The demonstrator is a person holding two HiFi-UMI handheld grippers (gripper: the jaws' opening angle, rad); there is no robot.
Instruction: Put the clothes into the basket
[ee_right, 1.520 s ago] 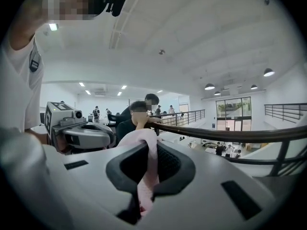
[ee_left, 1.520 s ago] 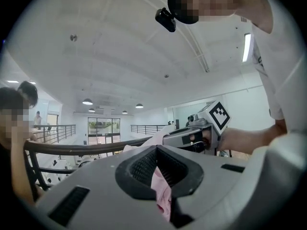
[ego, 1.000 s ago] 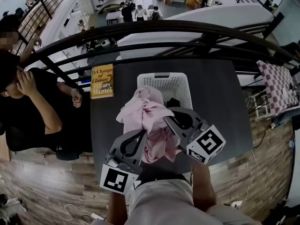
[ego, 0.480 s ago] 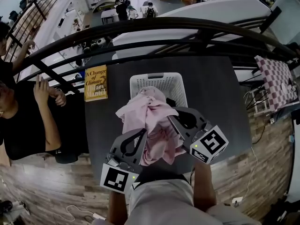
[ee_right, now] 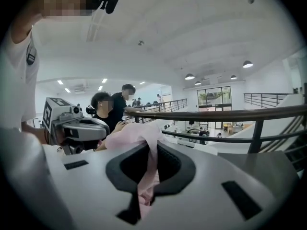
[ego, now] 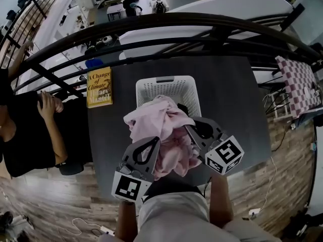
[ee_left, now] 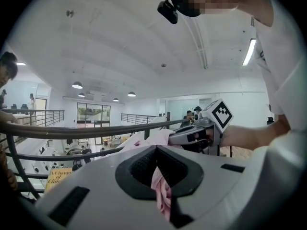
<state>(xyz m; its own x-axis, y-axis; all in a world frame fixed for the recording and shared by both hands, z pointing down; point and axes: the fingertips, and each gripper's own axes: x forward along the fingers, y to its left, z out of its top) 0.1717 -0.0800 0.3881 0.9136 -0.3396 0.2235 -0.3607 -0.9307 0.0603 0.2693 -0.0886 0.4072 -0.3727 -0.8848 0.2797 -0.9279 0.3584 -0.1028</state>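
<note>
White basket (ego: 167, 86) stands on dark table (ego: 229, 105), about mid-table; all positions noted from it. Pink garment (ego: 160, 127) bunched in the air at the basket's near rim, its top fold over the near part of the opening, the rest hanging on the person's side of the basket; not yet down inside. Left gripper (ego: 153, 143) on the near-left side of the basket, jaws pressed together on a fold of the pink garment; the left gripper view shows cloth squeezed between the pads and trailing out below. Right gripper (ego: 191, 130) on the near-right side of the basket, jaws likewise closed and pinching a strip of the same garment, which runs up between the pads. The two grippers sit close together, the cloth bundle between them. Something dark shows inside the basket just behind the garment; cannot tell what. Yellow book (ego: 99, 87) lies flat to the basket's left, well apart. Black railing (ego: 151, 23) runs beyond the basket's far side. Seated person (ego: 30, 135) further left, past the book.
</note>
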